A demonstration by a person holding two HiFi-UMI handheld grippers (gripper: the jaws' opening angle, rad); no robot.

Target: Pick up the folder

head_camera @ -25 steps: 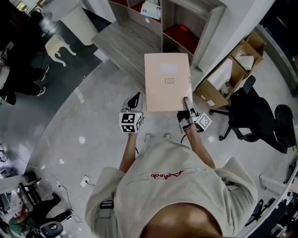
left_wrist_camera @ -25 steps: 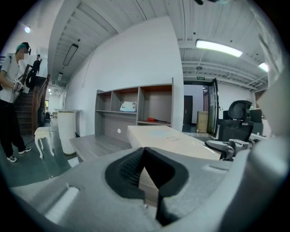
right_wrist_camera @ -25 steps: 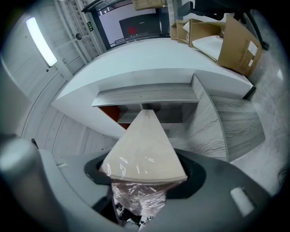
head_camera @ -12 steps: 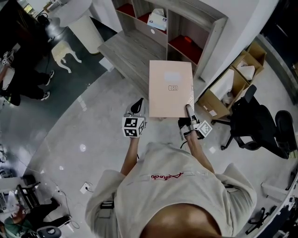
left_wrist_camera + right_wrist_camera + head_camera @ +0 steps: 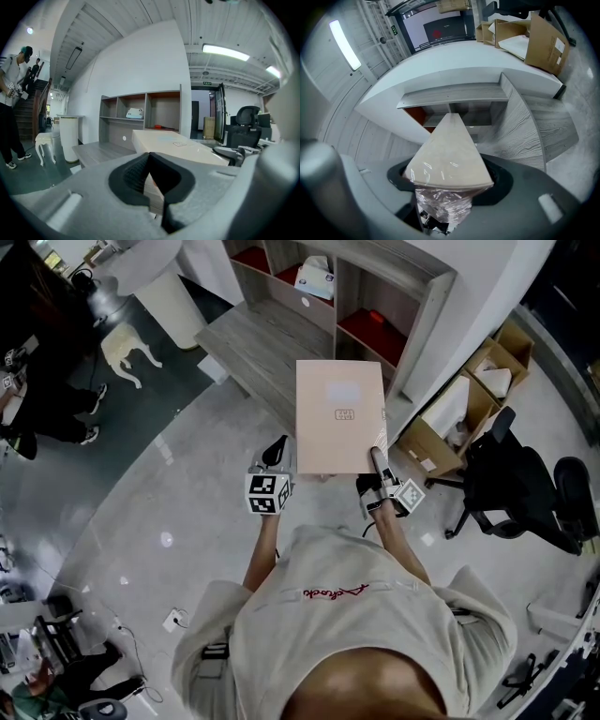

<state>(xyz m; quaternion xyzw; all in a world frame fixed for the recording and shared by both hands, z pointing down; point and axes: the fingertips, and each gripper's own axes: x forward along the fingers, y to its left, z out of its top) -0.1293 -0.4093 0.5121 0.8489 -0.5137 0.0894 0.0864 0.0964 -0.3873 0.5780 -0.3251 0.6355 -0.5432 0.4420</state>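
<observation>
A beige folder [image 5: 340, 416] with a small label hangs flat in the air in front of me. My right gripper [image 5: 378, 457] is shut on its near right edge. In the right gripper view the folder [image 5: 449, 152] runs out from between film-wrapped pads. My left gripper [image 5: 275, 452] hovers just left of the folder's near left corner, apart from it, with its black jaws together and nothing held. The left gripper view has the folder [image 5: 173, 143] lying level to the right, beyond the closed jaws.
A grey shelf unit [image 5: 375, 296] and a low grey bench [image 5: 253, 338] stand ahead, below the folder. Open cardboard boxes [image 5: 450, 409] and a black office chair [image 5: 516, 484] are to the right. A white dog-shaped stool [image 5: 127, 348] and a standing person [image 5: 47, 381] are at the left.
The folder stays in the right gripper's hold and both grippers have barely moved. The head view has shifted slightly, bringing more of the shelf unit into the picture.
</observation>
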